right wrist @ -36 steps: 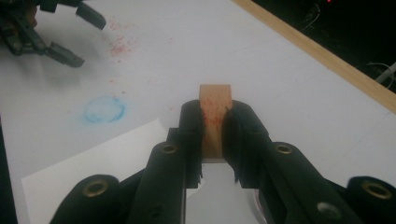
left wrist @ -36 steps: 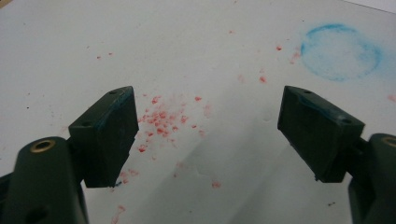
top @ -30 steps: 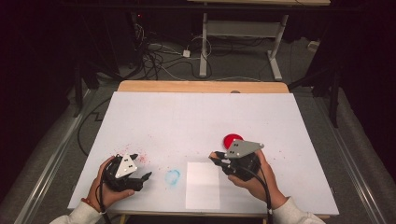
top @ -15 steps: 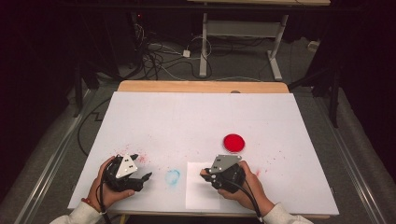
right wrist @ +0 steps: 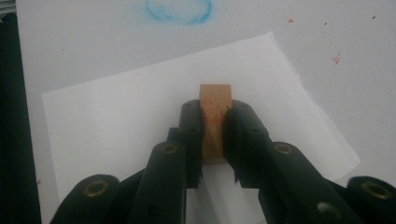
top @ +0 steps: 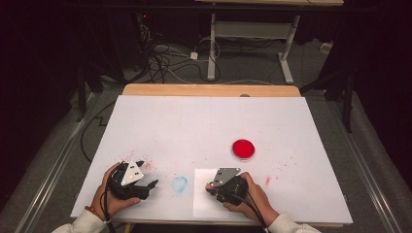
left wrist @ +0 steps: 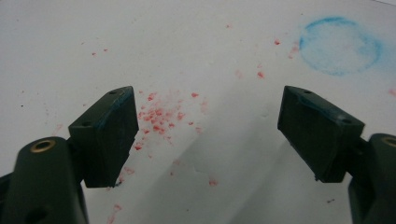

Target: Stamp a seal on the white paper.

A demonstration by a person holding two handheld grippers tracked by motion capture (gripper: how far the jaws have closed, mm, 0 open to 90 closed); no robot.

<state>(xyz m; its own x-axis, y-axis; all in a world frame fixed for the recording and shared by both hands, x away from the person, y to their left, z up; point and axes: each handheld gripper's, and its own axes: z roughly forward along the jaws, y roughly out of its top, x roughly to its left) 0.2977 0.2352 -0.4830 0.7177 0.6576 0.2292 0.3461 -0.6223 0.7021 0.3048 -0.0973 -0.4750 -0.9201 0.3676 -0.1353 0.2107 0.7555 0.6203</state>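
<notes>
Right gripper view: the right gripper [right wrist: 215, 140] clamps a small tan wooden block [right wrist: 215, 109], flecked red, over a flat white paper sheet [right wrist: 116, 126] with a slightly ragged edge. In the high view the sheet lies at the table's [top: 194, 121] near edge, beside a smudged blue ring [top: 180, 184] and a round red dish [top: 243, 148]. The left gripper [left wrist: 208, 135] rests with jaws wide, empty, above grainy red specks [left wrist: 156, 114].
</notes>
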